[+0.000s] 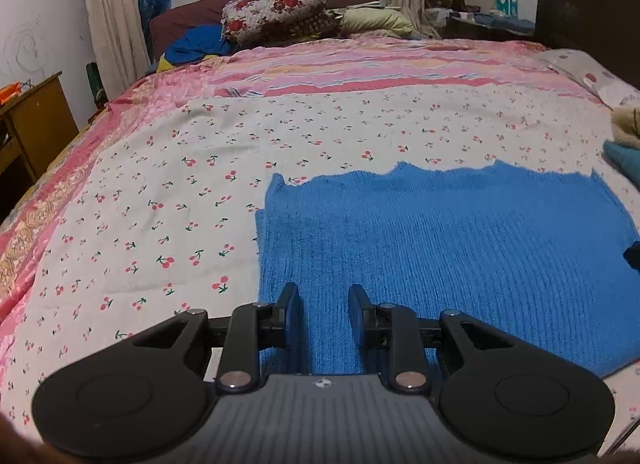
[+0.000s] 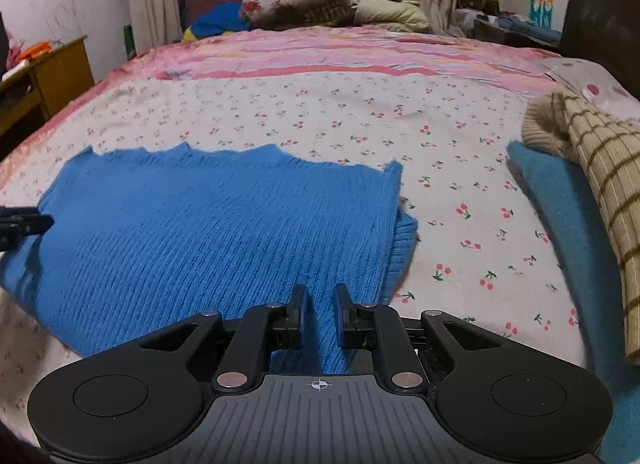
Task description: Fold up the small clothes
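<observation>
A blue knitted garment [image 1: 440,248] lies flat on the cherry-print sheet [image 1: 160,200], folded into a rough rectangle. It also shows in the right wrist view [image 2: 208,224]. My left gripper [image 1: 324,292] is open and empty, just above the garment's near left part. My right gripper [image 2: 320,292] is open and empty, just above the garment's near right edge. The left gripper's tip [image 2: 28,222] shows at the far left of the right wrist view. The right gripper's tip [image 1: 634,254] shows at the right edge of the left wrist view.
A teal cloth [image 2: 568,232] with a beige checked garment [image 2: 592,152] on top lies to the right on the bed. Pillows and a floral quilt [image 1: 276,8] are piled at the far end. A wooden desk [image 1: 36,120] stands left of the bed.
</observation>
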A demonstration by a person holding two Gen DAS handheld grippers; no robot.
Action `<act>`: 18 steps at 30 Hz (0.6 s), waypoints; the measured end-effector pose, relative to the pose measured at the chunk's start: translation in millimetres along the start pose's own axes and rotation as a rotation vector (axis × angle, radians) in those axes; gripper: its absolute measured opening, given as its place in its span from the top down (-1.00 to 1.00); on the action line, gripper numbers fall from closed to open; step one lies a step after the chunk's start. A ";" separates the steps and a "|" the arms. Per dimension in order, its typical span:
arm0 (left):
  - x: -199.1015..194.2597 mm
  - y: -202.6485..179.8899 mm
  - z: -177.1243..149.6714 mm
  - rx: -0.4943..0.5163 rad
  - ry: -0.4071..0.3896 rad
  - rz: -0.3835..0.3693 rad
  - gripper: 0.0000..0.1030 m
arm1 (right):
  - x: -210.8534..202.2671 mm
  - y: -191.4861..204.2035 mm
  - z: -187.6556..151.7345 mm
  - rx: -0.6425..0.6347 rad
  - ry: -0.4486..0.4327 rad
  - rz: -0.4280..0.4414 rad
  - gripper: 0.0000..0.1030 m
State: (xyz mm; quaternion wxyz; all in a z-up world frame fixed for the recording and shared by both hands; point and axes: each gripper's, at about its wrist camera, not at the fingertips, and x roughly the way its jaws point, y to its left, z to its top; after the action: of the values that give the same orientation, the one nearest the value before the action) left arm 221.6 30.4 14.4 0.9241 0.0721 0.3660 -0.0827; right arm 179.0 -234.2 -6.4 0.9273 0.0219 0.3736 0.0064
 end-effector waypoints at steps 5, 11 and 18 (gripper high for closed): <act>-1.7 4.2 -2.3 0.018 0.020 0.015 0.34 | -16.2 -1.1 0.5 0.024 -0.038 0.015 0.70; -2.8 -0.6 -4.2 0.035 0.034 0.039 0.34 | -9.6 4.6 -4.1 -0.018 -0.003 -0.006 0.70; -5.0 -1.8 -7.9 0.050 0.052 0.047 0.34 | -19.1 0.5 -4.2 0.000 -0.013 -0.019 0.61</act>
State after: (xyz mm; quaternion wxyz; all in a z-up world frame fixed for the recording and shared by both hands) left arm 212.4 30.6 12.0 0.9139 0.1060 0.3858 -0.0684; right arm 162.3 -234.1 3.8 0.9298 0.0184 0.3676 -0.0027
